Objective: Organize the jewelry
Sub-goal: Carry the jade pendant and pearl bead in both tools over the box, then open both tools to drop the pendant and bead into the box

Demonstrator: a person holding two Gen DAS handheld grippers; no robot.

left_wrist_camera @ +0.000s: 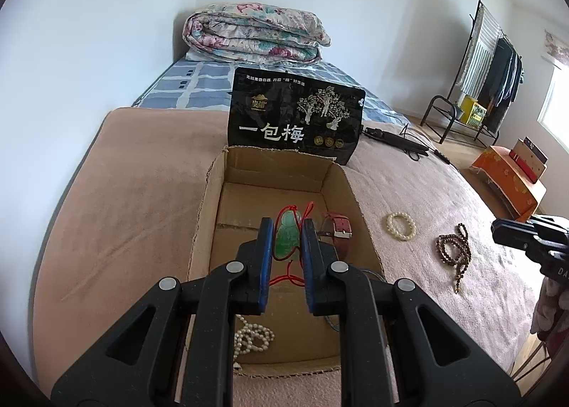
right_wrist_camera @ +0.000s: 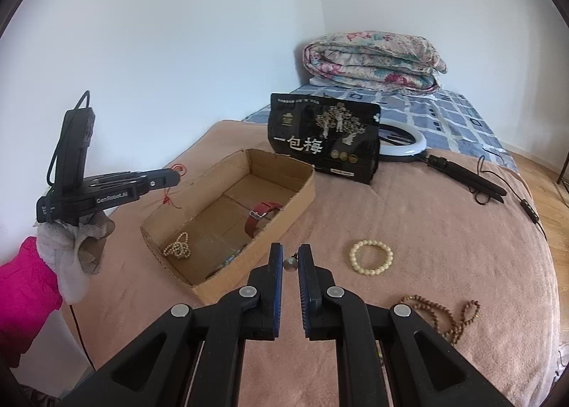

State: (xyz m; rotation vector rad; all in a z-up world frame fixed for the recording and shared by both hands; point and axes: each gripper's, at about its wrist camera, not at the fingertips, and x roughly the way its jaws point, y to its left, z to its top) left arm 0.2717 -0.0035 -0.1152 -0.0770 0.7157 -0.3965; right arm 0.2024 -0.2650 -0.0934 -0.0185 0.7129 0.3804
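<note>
Left claw (left_wrist_camera: 287, 241) is gripping a green jade pendant (left_wrist_camera: 288, 237) on a red cord (left_wrist_camera: 290, 279), suspending it above the open cardboard box (left_wrist_camera: 213, 193) on the bed. A red-strapped watch (left_wrist_camera: 338, 229) and a pearl strand (left_wrist_camera: 250, 336) are lying inside the box. Right claw (right_wrist_camera: 291, 263) is standing nearly closed on a small grey bead-like piece (right_wrist_camera: 290, 263), possibly an earring. A pearl bracelet (right_wrist_camera: 371, 257) and brown prayer beads (right_wrist_camera: 441, 314) are resting on the pink blanket (right_wrist_camera: 444, 229) beside the box.
</note>
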